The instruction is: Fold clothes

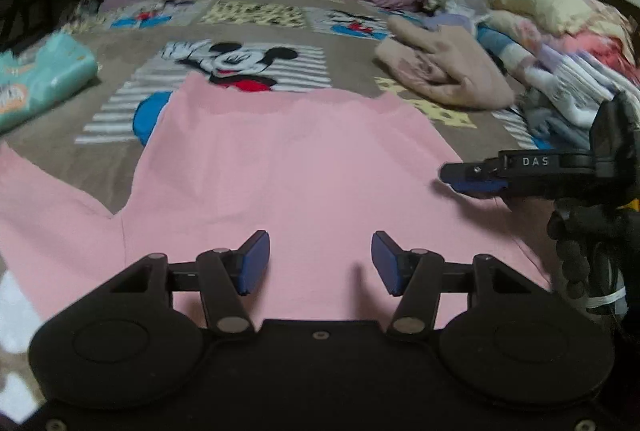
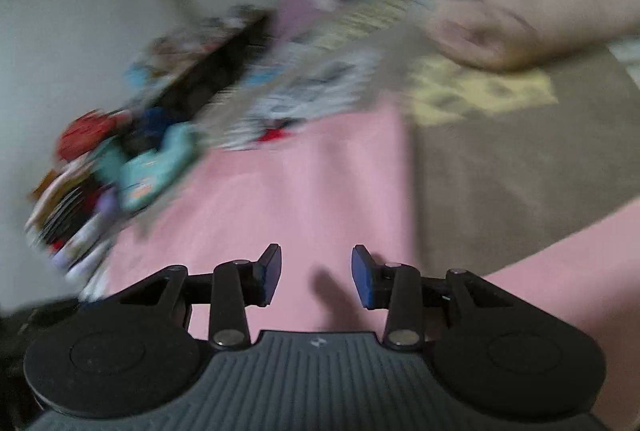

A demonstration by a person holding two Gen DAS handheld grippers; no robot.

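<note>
left gripper (image 1: 320,261): jaws apart, empty, over near hem of pink garment (image 1: 288,159). right gripper (image 2: 316,277): jaws apart, empty, over same garment. garment: spread flat on cartoon bedspread (image 1: 240,59). step: likely between folds. next: grip an edge. beyond: beige bundle (image 1: 440,71).

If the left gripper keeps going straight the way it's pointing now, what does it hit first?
Most likely the pink garment spread flat on the bed. The left gripper is open, angled down over the cloth, with nothing between its fingers. Depth is hard to judge, but no other object lies ahead of it.
</note>
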